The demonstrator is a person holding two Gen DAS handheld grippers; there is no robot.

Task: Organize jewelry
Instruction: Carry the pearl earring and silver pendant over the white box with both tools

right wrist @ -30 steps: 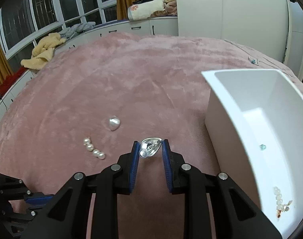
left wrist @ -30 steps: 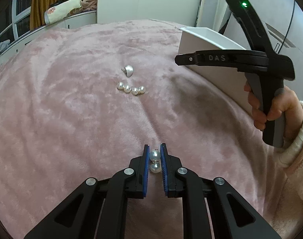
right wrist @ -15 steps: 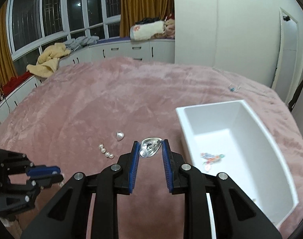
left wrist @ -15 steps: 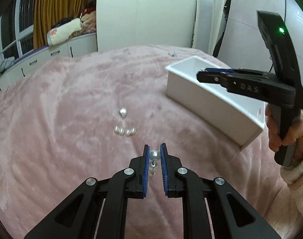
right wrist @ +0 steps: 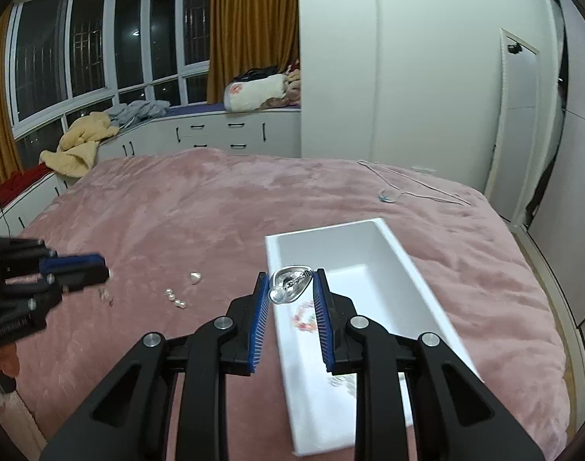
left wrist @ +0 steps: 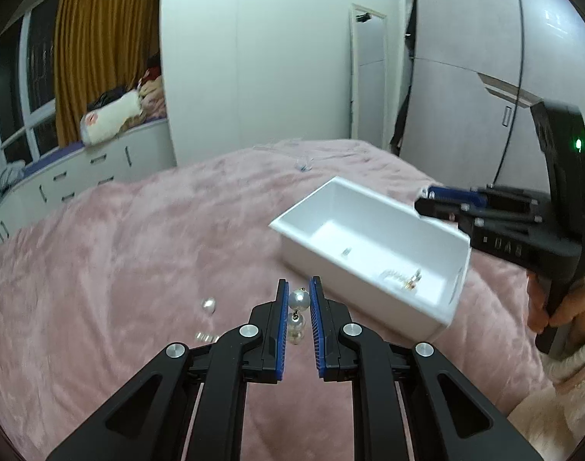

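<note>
Left gripper [left wrist: 299,299] is up off the pink blanket [left wrist: 131,253], fingers pointing forward and a little down, pads clamped on a pearl earring [left wrist: 297,301] — one pearl pinched at the tips, a second dangling just under it between the fingers. The white tray [left wrist: 373,238] sits right and beyond it, its near left corner close to the fingertips, but the earring is outside the rim.

Over on the right, the right gripper [right wrist: 290,282] is level, held above the tray's [right wrist: 400,246] near left corner, jaws closed on a shiny silver heart-shaped piece [right wrist: 288,283] that spans the gap between the blue pads. In the left view its handle tilts back, a green light glowing on top, and the hand [left wrist: 557,307] is wrapped low around the grip, sleeve cuff at the wrist.

Inside the tray — a small colourful piece [right wrist: 304,317] on the floor and a few more bits at the near end, blurred. On the blanket, left of the tray, a lone silver heart [right wrist: 195,277] and a short pearl strand [right wrist: 176,297] just nearer. Far across the bed, a thin chain [right wrist: 403,186] lies stretched out
</note>
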